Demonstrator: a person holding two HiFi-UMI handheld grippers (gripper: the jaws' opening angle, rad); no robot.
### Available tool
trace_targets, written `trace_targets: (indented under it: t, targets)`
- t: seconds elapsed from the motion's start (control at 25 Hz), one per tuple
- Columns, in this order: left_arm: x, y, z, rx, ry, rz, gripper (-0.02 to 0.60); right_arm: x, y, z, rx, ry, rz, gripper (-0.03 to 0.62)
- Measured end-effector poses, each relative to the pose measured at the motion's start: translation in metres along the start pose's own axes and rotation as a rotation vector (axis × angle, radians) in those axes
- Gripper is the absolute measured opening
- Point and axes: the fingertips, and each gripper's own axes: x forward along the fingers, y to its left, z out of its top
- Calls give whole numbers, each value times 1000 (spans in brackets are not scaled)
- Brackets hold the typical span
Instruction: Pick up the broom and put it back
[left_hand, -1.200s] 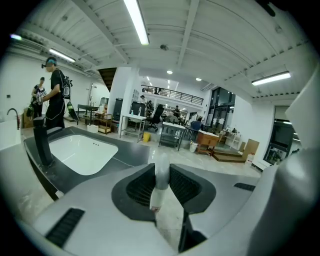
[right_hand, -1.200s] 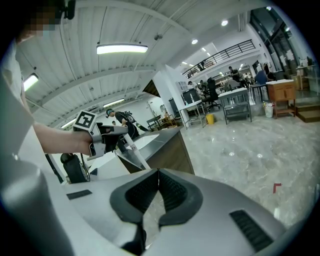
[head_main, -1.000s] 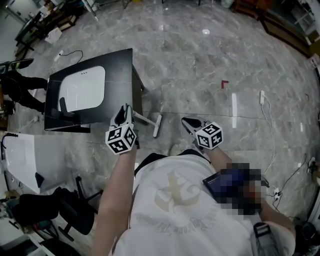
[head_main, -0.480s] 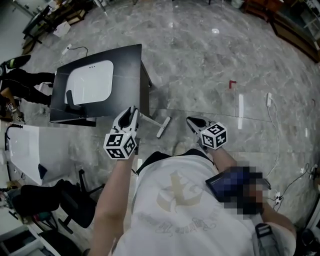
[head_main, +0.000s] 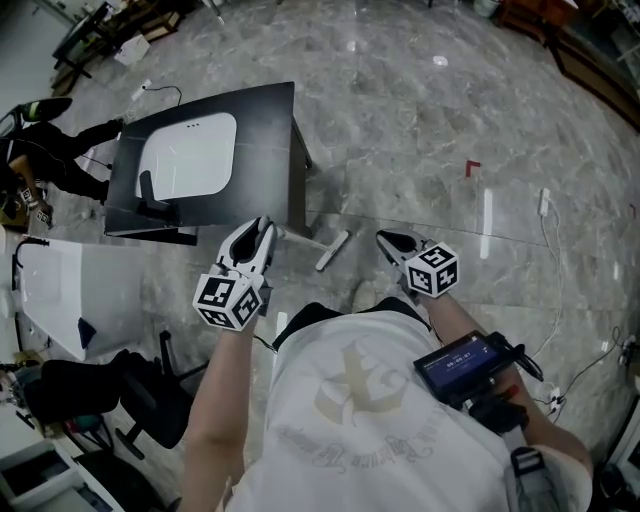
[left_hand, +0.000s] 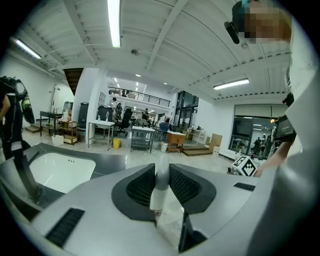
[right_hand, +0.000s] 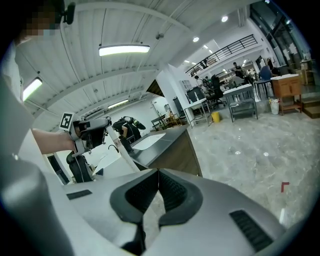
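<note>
In the head view the left gripper (head_main: 257, 236) sits left of centre, its jaws pinching the white handle of the broom (head_main: 331, 251). The handle runs right from the jaws to the broom's head, which is low by the grey floor (head_main: 420, 120); whether it touches the floor I cannot tell. A black counter (head_main: 262, 130) with a white sink (head_main: 190, 158) fills the upper left, its near corner just beside the handle. The right gripper (head_main: 389, 241) is right of centre, near the broom head but apart from it.

In the left gripper view the jaws clamp the white handle, which stands upright between the pads at lower centre.

In the right gripper view the jaws are pressed together at the tips with nothing between them; the left gripper with the handle shows at middle left.
</note>
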Motion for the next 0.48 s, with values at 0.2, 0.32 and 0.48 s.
trace_targets:
  t: [0.2,0.32,0.48]
  targets:
    - [-20,7,-3,25,-9,-79,94,9,16,10,-36,0,17,18]
    - [-33,13,-4,43,-8,-142,94,16,31,17,-59,-4,23,18]
    - [-50,18,-1,64,-10,-230,94,28,50,24,-75,-10,26,18]
